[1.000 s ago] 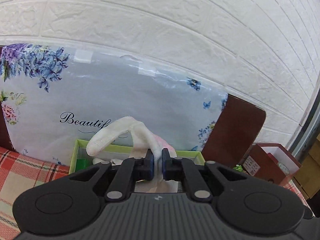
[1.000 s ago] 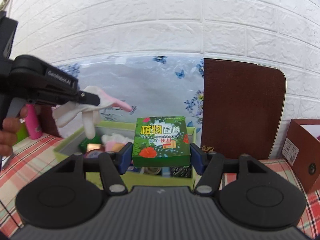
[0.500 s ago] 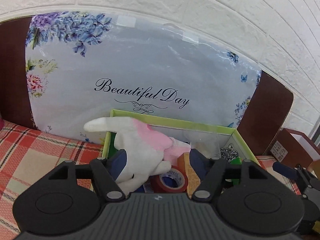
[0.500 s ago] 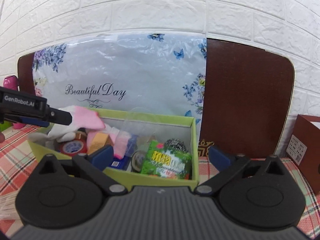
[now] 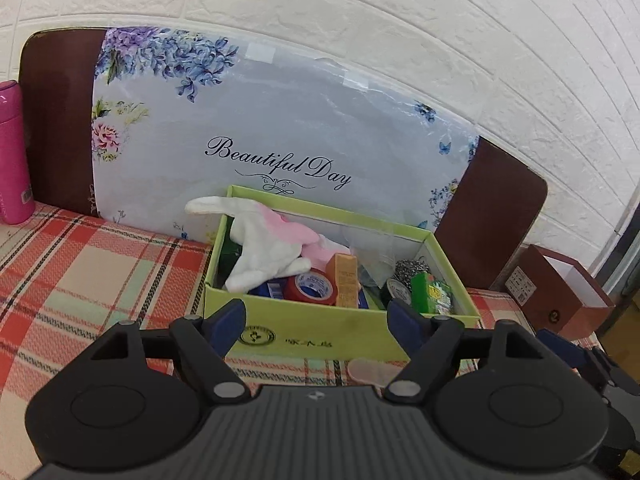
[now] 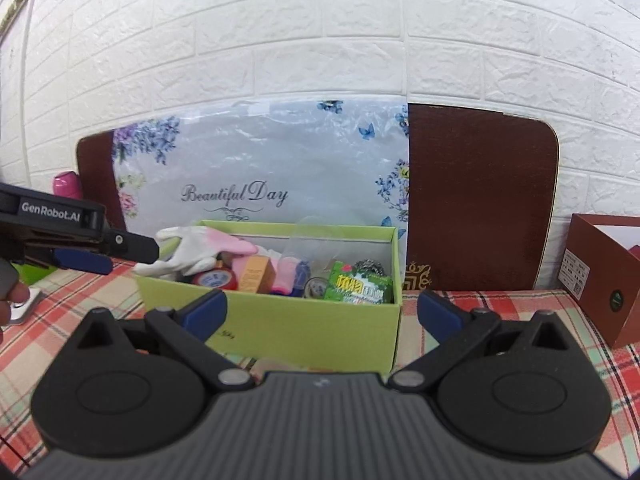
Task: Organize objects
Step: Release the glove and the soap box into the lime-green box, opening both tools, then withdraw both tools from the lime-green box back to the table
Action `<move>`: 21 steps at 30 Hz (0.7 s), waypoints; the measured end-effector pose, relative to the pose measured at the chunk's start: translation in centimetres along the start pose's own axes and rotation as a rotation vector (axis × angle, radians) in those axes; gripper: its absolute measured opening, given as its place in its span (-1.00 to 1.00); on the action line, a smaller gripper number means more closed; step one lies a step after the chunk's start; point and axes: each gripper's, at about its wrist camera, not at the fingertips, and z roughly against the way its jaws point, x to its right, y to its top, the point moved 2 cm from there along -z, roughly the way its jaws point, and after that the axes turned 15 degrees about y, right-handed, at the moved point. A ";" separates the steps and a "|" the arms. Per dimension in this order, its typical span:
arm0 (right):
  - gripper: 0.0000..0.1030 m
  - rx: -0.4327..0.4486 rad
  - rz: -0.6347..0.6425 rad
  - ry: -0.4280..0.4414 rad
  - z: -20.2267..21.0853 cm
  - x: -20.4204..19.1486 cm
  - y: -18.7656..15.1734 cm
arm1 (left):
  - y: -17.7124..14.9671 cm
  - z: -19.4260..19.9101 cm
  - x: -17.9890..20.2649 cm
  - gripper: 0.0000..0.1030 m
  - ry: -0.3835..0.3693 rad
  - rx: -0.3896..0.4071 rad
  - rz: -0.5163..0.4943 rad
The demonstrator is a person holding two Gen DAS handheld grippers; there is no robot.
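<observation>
Your left gripper [image 5: 316,316] sits at the bottom of the left wrist view with its blue-padded jaws spread wide; they have just been opening, and nothing lies between them. Just beyond them, in the middle of the frame, stands the open light-green cardboard box [image 5: 320,334] on the red-and-cream plaid tablecloth [image 5: 80,272].

The white-and-pink fabric glove [image 5: 268,248] is released and lies in the left part of the box, one white finger draped over the back left corner of the rim. To its right inside the box are a red roll of tape [image 5: 311,286], an upright orange carton [image 5: 346,280], a steel wool scourer [image 5: 412,268] and, at the right end, the small green printed box [image 5: 432,292].

Your right gripper [image 6: 322,310] fills the bottom of the right wrist view, jaws likewise fully apart and empty. They have just been opening. The small green printed box rests in the right front corner of the light-green box, tilted against the other things.

Behind the box, a floral "Beautiful Day" panel [image 5: 280,128] leans on the white brick wall [image 5: 400,20]. A pink bottle [image 5: 12,152] stands at the left edge, and a dark red open box [image 5: 560,292] at the right.
</observation>
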 end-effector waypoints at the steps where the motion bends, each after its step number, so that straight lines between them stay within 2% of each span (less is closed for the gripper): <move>1: 1.00 -0.001 -0.005 0.011 0.6 -0.3 -0.3 | -0.6 0.6 0.0 0.59 0.005 0.003 -0.002; 5: 1.00 -0.027 -0.022 0.053 2.4 -1.3 -1.8 | -3.5 2.4 0.5 0.63 0.078 -0.018 -0.036; 11: 1.00 -0.091 -0.055 0.083 3.8 -2.2 -4.9 | -7.3 3.2 0.3 0.63 0.156 -0.092 -0.024; 21: 1.00 -0.162 -0.165 0.063 4.8 -1.4 -8.8 | -10.1 2.7 -0.6 0.63 0.254 -0.149 -0.069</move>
